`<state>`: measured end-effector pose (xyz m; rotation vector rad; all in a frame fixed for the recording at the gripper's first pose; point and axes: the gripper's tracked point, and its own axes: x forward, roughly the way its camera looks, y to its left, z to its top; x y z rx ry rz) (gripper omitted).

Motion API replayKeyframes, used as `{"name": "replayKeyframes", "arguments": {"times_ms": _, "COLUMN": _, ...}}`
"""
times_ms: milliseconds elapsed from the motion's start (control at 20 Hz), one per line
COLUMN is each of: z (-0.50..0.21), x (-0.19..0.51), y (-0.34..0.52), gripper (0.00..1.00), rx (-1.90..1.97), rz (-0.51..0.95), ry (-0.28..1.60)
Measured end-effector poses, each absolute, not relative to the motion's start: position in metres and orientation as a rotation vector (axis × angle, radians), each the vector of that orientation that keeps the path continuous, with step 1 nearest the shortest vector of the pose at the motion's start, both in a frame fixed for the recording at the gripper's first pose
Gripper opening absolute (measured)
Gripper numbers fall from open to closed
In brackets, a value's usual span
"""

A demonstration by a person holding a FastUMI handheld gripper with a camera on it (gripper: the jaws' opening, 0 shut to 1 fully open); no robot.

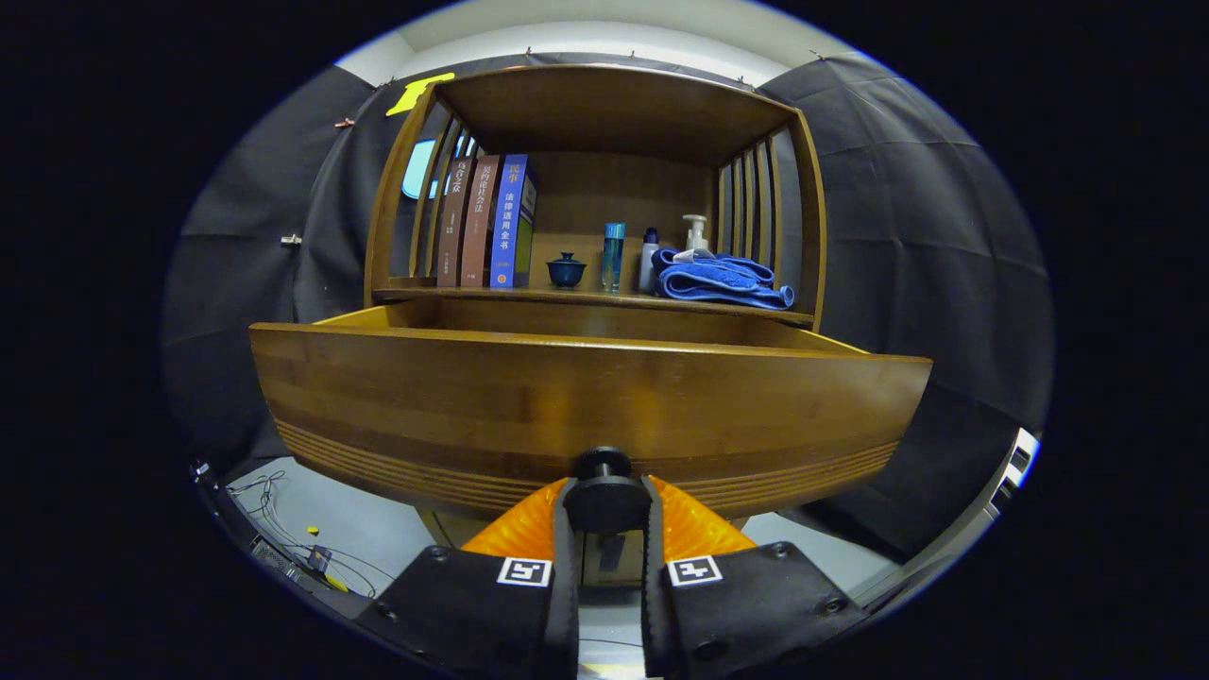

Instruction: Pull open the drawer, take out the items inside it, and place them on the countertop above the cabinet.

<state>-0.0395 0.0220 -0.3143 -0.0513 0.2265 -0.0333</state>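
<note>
Tongs (pixel 605 505) clamped on round knob (pixel 604 493) of drawer (pixel 586 406) | drawer drawn out below bench (pixel 604 297), contents hidden by front panel | risk: knob slipped from fingers if pulled crookedly; drawer jammed or overdrawn if tugged hard

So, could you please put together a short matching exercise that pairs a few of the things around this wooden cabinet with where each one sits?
Things:
1. round black drawer knob
2. folded blue towel
3. small dark blue lidded teacup
4. three upright books

Places:
A. far end of the countertop from the towel, against the slatted side
B. clamped between the fingers of the hand-held gripper
C. between the books and the slim blue bottle
D. in front of the white pump bottle

Pairs: 1-B, 2-D, 3-C, 4-A
</note>
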Motion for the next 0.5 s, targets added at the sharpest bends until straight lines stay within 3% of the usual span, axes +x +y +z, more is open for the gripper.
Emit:
{"name": "replayKeyframes", "arguments": {"times_ms": 150, "z": -0.316, "x": -0.037, "y": 0.022, "gripper": 0.31, "rx": -0.070, "rz": -0.029, "ry": 0.232}}
{"name": "replayKeyframes", "arguments": {"times_ms": 250, "z": -0.315, "x": -0.041, "y": 0.031, "gripper": 0.47, "rx": -0.067, "rz": 0.008, "ry": 0.239}}
{"name": "replayKeyframes", "arguments": {"times_ms": 400, "z": -0.300, "x": -0.049, "y": 0.036, "gripper": 0.99, "rx": -0.061, "rz": 0.030, "ry": 0.242}}
{"name": "replayKeyframes", "arguments": {"times_ms": 500, "z": -0.290, "x": -0.048, "y": 0.039, "gripper": 0.98, "rx": -0.052, "rz": 0.037, "ry": 0.278}}
